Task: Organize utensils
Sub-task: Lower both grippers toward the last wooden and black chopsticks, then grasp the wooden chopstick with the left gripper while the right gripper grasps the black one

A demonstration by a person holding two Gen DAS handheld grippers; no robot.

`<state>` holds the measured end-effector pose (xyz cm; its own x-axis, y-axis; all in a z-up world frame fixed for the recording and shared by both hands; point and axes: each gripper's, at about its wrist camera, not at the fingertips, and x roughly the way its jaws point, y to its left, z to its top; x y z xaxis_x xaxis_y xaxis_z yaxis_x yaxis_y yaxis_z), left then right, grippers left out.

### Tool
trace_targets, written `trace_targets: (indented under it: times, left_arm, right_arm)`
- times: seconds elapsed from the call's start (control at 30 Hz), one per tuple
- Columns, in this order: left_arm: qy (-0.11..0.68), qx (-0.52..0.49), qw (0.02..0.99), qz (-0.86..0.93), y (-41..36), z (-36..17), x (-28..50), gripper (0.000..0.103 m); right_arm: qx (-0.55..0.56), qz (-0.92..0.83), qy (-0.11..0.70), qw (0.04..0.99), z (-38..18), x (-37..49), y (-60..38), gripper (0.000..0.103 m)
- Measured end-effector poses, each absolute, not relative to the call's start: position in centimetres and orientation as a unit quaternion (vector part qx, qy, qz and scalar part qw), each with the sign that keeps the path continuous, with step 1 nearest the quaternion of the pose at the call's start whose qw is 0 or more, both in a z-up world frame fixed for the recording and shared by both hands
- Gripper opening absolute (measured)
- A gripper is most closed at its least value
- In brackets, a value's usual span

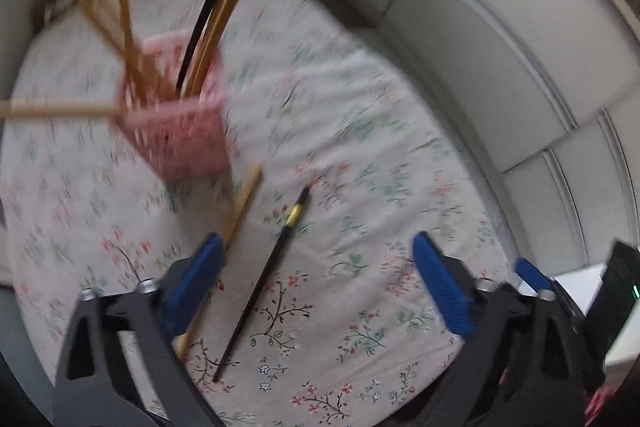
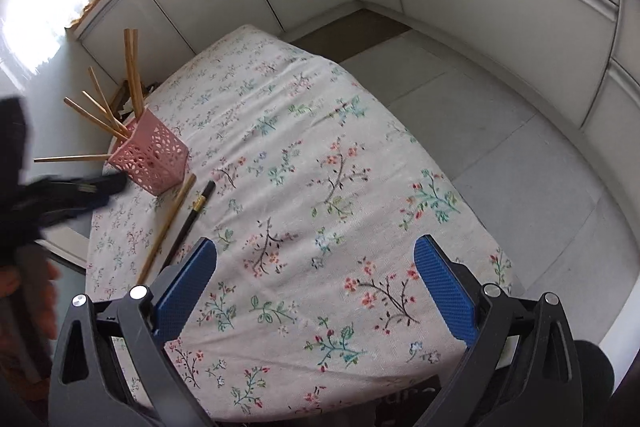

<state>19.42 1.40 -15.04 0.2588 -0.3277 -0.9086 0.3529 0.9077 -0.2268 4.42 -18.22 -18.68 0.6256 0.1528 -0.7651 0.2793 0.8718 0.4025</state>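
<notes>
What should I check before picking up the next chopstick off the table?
1. Left gripper open and empty: ok.
2. Right gripper open and empty: ok.
3. Black chopstick lying free on the tablecloth: ok.
4. Wooden chopstick apart from the black one: ok.
5. Pink basket upright: ok.
6. Room left inside basket: cannot tell.

One pink holder (image 2: 154, 163), two loose chopsticks (image 2: 168, 227) on the cloth, two grippers (image 2: 316, 287)
</notes>
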Motion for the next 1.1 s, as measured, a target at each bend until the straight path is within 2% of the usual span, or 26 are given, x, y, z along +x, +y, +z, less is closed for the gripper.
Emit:
trace_targets:
  times: [0.03,0.2,0.37,0.47,0.53,0.6,0.63,0.9,1.1]
  left_arm:
    - [0.575,0.018,0.793,-0.198,1.5,-15.9,20.0,0.065]
    - [0.573,0.068,0.801,-0.157,0.5,-18.2,21.2,0.047]
    - [0.581,0.096,0.798,-0.129,0.2,-20.2,22.7,0.040]
    - [0.589,0.117,0.791,-0.116,0.2,-21.5,23.1,0.039]
    - [0.599,0.114,0.784,-0.117,0.6,-22.4,23.3,0.026]
    - [0.593,0.102,0.788,-0.127,0.9,-22.5,23.2,0.022]
    - [0.593,0.099,0.789,-0.131,1.1,-22.5,23.1,0.015]
    - [0.573,0.066,0.801,-0.161,2.5,-22.1,19.5,0.006]
    - [0.482,0.030,0.858,-0.176,4.7,-16.6,15.2,0.006]
  right_arm:
    - [0.251,-0.034,0.429,0.867,-18.6,4.5,-18.2,0.096]
    - [0.259,-0.019,0.435,0.862,-19.2,5.2,-18.4,0.096]
    - [0.261,-0.013,0.441,0.859,-19.8,5.9,-18.6,0.096]
    - [0.260,-0.015,0.441,0.859,-19.8,6.3,-18.9,0.096]
    - [0.258,-0.018,0.442,0.859,-19.6,6.5,-19.0,0.096]
    - [0.253,-0.019,0.443,0.860,-19.5,6.6,-18.8,0.096]
    - [0.248,-0.022,0.445,0.860,-19.4,6.8,-18.7,0.096]
    - [0.241,-0.023,0.506,0.828,-20.1,10.5,-16.3,0.096]
    - [0.226,-0.007,0.538,0.812,-19.6,15.0,-12.1,0.096]
